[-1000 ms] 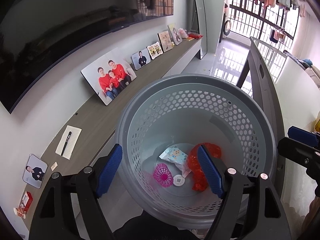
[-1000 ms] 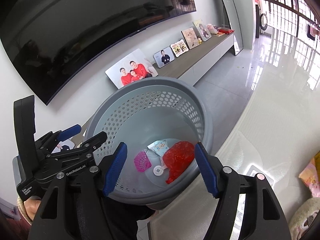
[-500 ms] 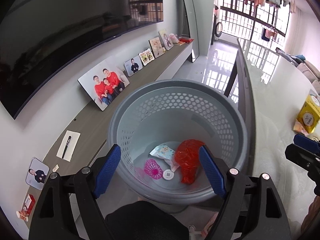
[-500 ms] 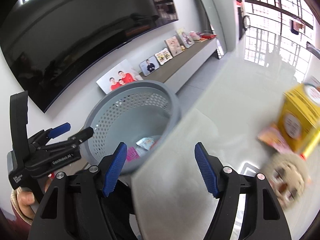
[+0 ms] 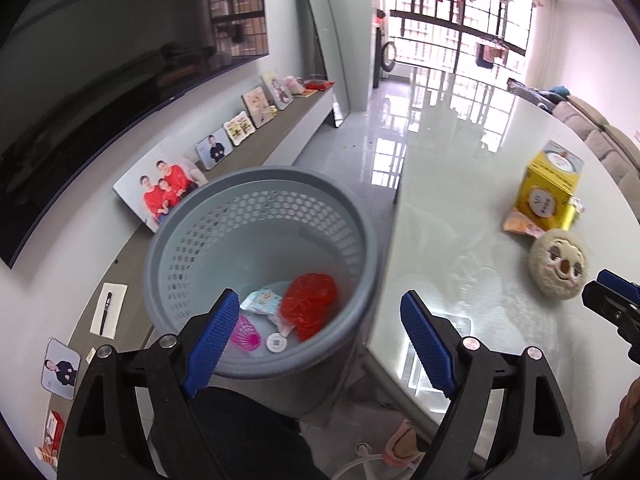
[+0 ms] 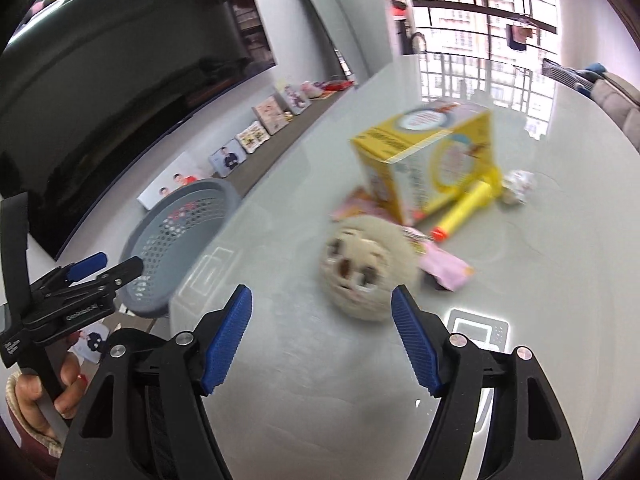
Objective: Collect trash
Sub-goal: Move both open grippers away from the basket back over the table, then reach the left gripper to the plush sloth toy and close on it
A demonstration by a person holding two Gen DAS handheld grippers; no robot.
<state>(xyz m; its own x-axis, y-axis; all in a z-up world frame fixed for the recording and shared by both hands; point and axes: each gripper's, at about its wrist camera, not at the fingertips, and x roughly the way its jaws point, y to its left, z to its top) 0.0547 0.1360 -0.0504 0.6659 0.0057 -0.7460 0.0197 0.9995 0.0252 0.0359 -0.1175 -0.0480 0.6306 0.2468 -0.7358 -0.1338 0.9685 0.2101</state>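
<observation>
A grey perforated basket (image 5: 188, 232) stands beside the white table and holds a red crumpled wrapper (image 5: 308, 304), a pale blue packet (image 5: 262, 300), a pink mesh piece (image 5: 245, 332) and a white disc (image 5: 276, 342). My left gripper (image 5: 320, 336) is open and empty over the basket's near rim. My right gripper (image 6: 322, 334) is open and empty above the table, just short of a round beige plush face (image 6: 362, 270). Pink wrappers (image 6: 444, 268) lie beside the plush. The basket also shows in the right wrist view (image 6: 176, 248).
A yellow carton (image 6: 428, 160), a yellow tube with an orange cap (image 6: 466, 208) and a crumpled white scrap (image 6: 518, 184) lie on the table (image 6: 320, 420). Framed photos (image 5: 160, 188) line a low shelf under a dark TV. The table edge runs beside the basket.
The right gripper has swung right from over the basket to over the table, towards the plush and the carton. The left gripper has pulled back and turned a little right. Both stay open.
</observation>
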